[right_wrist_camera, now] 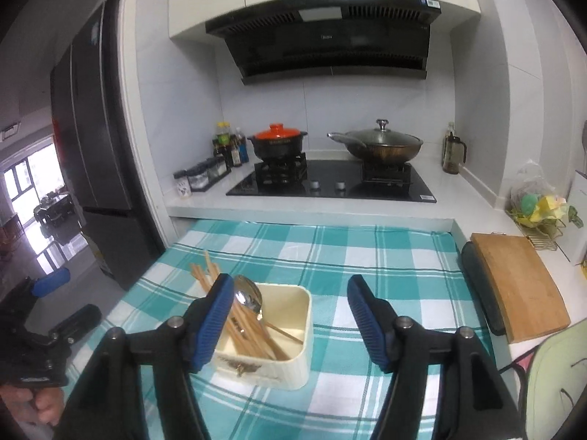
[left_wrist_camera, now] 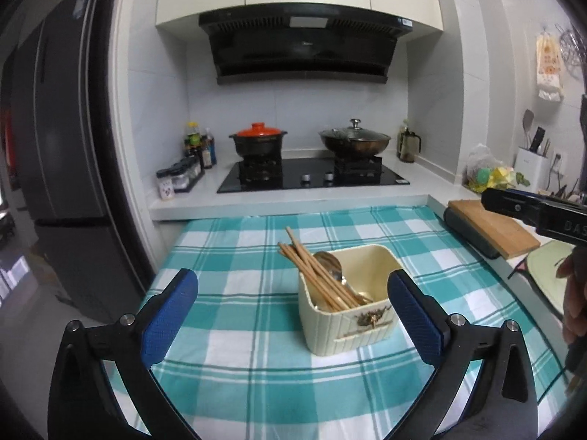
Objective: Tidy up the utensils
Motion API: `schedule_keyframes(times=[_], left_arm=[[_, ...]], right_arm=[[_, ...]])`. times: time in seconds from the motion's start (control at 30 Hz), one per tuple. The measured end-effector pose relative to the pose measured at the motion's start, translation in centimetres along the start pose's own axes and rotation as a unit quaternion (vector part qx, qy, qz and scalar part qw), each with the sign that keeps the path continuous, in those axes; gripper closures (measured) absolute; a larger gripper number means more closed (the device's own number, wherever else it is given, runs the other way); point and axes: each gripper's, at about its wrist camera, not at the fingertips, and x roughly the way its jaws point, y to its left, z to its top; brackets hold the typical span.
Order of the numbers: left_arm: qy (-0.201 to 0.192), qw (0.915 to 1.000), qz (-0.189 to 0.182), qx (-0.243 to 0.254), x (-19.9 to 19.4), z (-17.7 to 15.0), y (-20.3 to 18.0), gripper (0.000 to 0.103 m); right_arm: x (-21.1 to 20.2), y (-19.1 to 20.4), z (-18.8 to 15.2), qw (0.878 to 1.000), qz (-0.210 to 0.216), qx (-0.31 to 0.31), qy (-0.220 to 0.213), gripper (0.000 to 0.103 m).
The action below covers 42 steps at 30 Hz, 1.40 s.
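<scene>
A cream square holder [left_wrist_camera: 370, 324] stands on the teal checked cloth [left_wrist_camera: 238, 256]. It holds several wooden chopsticks [left_wrist_camera: 312, 275] and a metal spoon [left_wrist_camera: 330, 264], all leaning to the back left. My left gripper [left_wrist_camera: 293, 315] is open and empty, raised above the cloth just in front of the holder. In the right wrist view the holder [right_wrist_camera: 290, 363], chopsticks [right_wrist_camera: 253, 337] and spoon [right_wrist_camera: 249, 295] sit just inside my left finger. My right gripper [right_wrist_camera: 290, 326] is open and empty, above the holder's near right side.
A wooden cutting board [right_wrist_camera: 517, 286] on a dark mat lies at the cloth's right edge. Behind is a stove [left_wrist_camera: 312, 176] with an orange-lidded pot [left_wrist_camera: 258, 139] and a wok [left_wrist_camera: 354, 141]. Spice jars [left_wrist_camera: 179, 178] stand at the left, a fridge [left_wrist_camera: 62, 146] further left.
</scene>
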Motion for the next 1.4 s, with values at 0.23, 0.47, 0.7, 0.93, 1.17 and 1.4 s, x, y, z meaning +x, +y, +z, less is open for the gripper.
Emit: schedule_keyframes(times=[0.23,0.47,0.7,0.93,1.17,1.4], left_arm=[[0.053,0.9984,-0.013,-0.016,-5.5,-3.0,-1.0,0.0],[0.041,0.9981,0.047,-0.001,-9.5,-5.2,-1.8,0.0],[0.033,0.9983,0.046,-0.012,-11.4,-5.4,-1.1,0.0],[0.024,0.9984,0.049,-0.017,-12.9,-5.1,-1.1,0.0],[0.022,0.9977,0.06,-0.024,-13.3,-4.9,-0.9,0.0],[0.022,0.9975,0.063,-0.022,-13.6,-4.9,-1.1,0.0]], right_arm=[[-9.8,3.7,-6.0,0.999,0.016,0.027,-0.037,0.01],[-13.7,7.3,-10.1,0.999,-0.025,-0.026,-0.035,0.0],[-16.1,8.4,-11.0,0.998,-0.04,-0.034,-0.038,0.0],[-17.1,9.6,-11.4,0.998,-0.038,-0.04,-0.041,0.0],[-17.6,9.9,-11.7,0.997,-0.04,-0.041,-0.042,0.0],[-17.8,10.1,-11.9,0.998,-0.046,-0.037,-0.036,0.0]])
